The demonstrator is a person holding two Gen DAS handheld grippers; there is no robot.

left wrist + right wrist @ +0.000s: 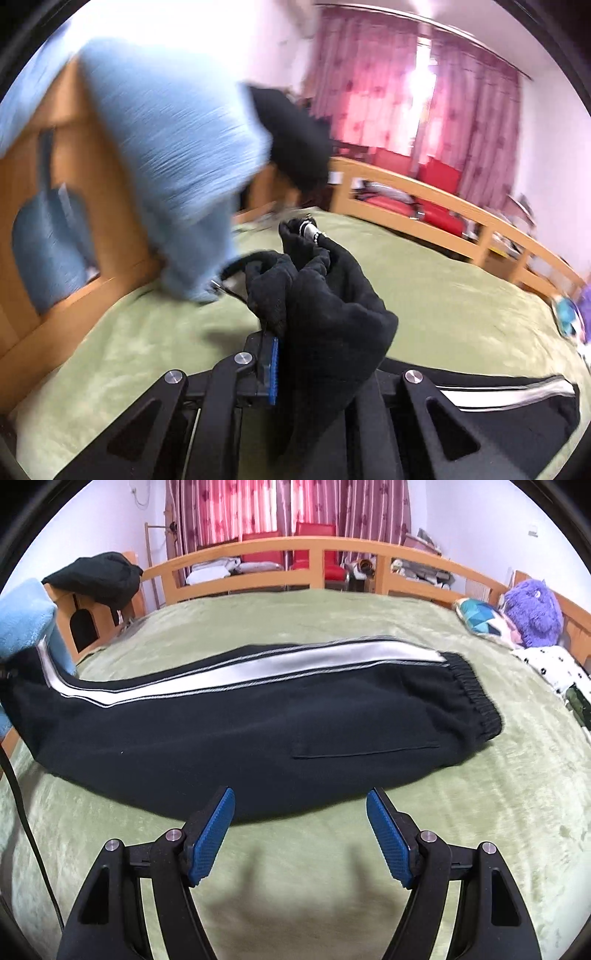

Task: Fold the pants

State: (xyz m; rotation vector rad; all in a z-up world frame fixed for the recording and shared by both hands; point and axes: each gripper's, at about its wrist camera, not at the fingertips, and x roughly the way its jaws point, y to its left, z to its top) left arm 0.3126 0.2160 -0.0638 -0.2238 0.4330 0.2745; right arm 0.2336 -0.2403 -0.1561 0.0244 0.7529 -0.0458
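Between the clamped jaws of the left gripper (275, 363) sits a bunched wad of the black track pants (236, 723), cuff end lifted off the green bedspread (332, 886) and drooping over the fingers. Fabric looks soft, fleecy and fairly light (it slumps, no stiffness), so it should drape and sag when raised; the satin side stripe (258, 664) may be slicker. Right gripper (300, 836) hovers empty, jaws well apart, just short of the near edge of the pants, which lie flat across the bed with the elastic waistband (476, 705) to the right. Judged best hold: waistband edge or hem, both layers pinched. A blue sleeve (166, 147) is blurred behind.
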